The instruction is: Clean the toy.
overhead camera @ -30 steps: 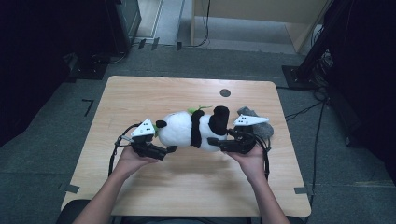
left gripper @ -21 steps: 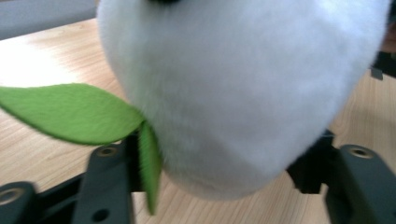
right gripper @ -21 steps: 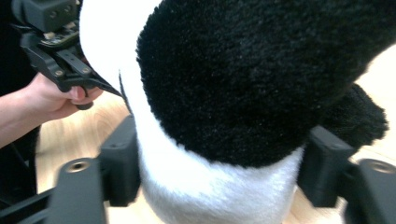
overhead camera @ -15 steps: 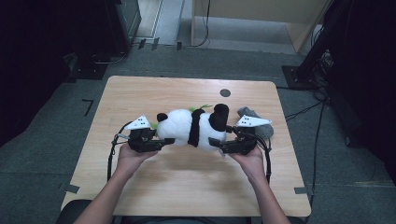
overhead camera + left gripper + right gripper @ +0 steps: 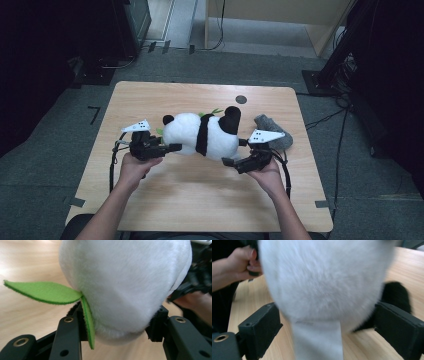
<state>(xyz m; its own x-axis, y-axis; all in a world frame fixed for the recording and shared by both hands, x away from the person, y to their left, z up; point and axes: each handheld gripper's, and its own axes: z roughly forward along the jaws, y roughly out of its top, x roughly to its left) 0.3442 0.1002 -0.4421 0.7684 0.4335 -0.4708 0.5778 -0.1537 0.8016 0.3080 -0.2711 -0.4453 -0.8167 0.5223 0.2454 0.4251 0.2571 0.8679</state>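
Note:
A white-and-black panda plush (image 5: 200,134) with green felt leaves (image 5: 42,292) lies on its side on the wooden table (image 5: 200,200). My left gripper (image 5: 170,144) has just closed its jaws, and both pads press into the white end of the plush (image 5: 125,285). My right gripper (image 5: 234,152) sits at the plush's other end. Its jaws have just been opening and now stand wide, with the white fur (image 5: 324,282) and a white fabric tag (image 5: 317,340) between them. The pads are clear of the fur. A black limb (image 5: 395,293) lies beside the right pad.
A grey knitted item (image 5: 272,131) lies on the table just behind my right gripper. A small dark round hole (image 5: 241,99) marks the table's far edge. Dark equipment and cables surround the table on the floor. The other hand (image 5: 234,265) appears in the right gripper view.
The left jaws closed onto the plush's left end. The right jaws spread apart off its right end. The plush shifted slightly left.

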